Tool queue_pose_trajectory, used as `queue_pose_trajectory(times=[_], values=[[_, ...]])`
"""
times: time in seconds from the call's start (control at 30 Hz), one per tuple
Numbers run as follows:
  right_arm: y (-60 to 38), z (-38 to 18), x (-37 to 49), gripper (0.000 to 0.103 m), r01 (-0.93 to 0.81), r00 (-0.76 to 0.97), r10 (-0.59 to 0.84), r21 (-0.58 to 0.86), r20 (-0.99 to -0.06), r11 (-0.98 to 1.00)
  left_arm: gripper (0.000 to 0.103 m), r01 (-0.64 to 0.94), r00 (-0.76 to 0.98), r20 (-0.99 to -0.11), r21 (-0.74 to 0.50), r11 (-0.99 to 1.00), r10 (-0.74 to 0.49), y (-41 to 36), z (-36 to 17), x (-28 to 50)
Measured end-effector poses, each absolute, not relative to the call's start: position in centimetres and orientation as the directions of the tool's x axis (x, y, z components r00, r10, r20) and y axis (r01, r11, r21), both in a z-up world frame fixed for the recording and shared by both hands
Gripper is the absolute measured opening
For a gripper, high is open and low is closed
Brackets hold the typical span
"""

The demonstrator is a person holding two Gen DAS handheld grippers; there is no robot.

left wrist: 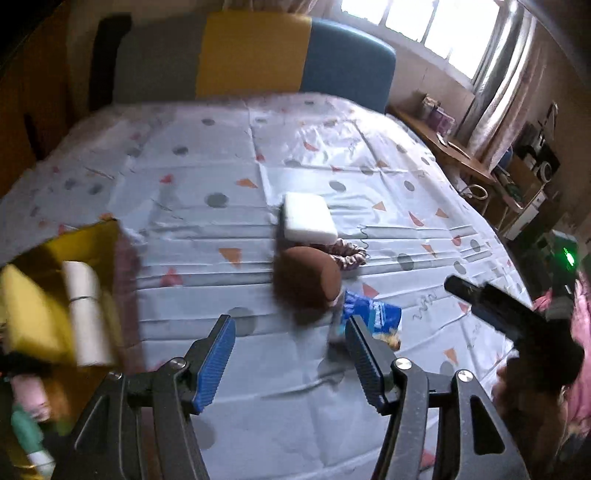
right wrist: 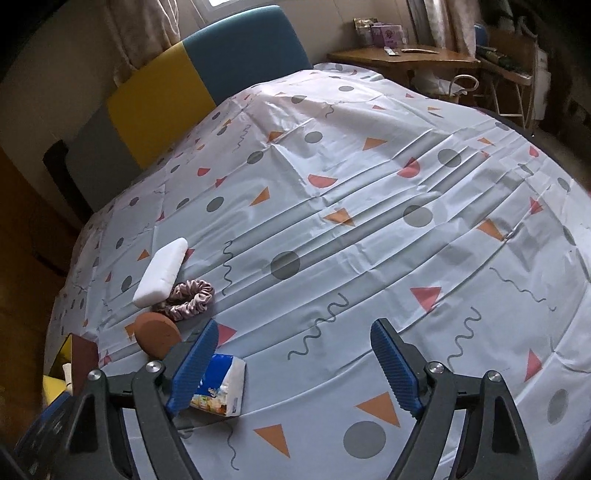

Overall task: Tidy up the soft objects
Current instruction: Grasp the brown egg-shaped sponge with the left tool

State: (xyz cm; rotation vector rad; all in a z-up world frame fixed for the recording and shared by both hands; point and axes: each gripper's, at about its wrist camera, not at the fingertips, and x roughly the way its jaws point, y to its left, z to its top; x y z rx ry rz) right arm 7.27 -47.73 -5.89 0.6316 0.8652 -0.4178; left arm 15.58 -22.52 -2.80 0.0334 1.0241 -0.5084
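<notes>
Partly | tissue pack behind right tool | both tools agape, empty | box blurred

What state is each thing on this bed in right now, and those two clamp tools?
White sponge: lying flat, one end over the scrunchie.
Pink scrunchie: loose on the sheet.
Brown round pad: resting on the sheet.
Tissue pack: lying flat, unheld.
Yellow box: open, holding items.
Left gripper: open, empty.
Right gripper: open, empty.

A lived-in bedroom at home.
Patterned bedsheet, padded headboard, curtained window, and a cluttered wooden side table.
</notes>
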Motion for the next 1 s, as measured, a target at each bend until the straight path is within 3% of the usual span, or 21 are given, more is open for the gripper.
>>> queue_pose_trajectory(times=[0.63,0.8,1.0], values=[[-47.5,-6.4,7.9,0.087,0.563,0.59,-0.036,0.379,-0.807,0.735,0.061,0.406,0.326,-0.863,-0.241,0.882,-0.386,-29.2,-9.1,22.6],[-47.5,-6.6,8.0,0.087,0.569,0.584,-0.041,0.373,-0.811,0.733,0.046,0.428,0.345,-0.844,-0.248,0.869,-0.41,-28.4,-10.1,22.4],[-47.5,-7.1,8.2,0.087,0.57,0.573,-0.042,0.361,-0.819,0.738,0.041,0.442,0.351,-0.828,-0.264,0.857,-0.437,-27.1,-9.5,20.9]])
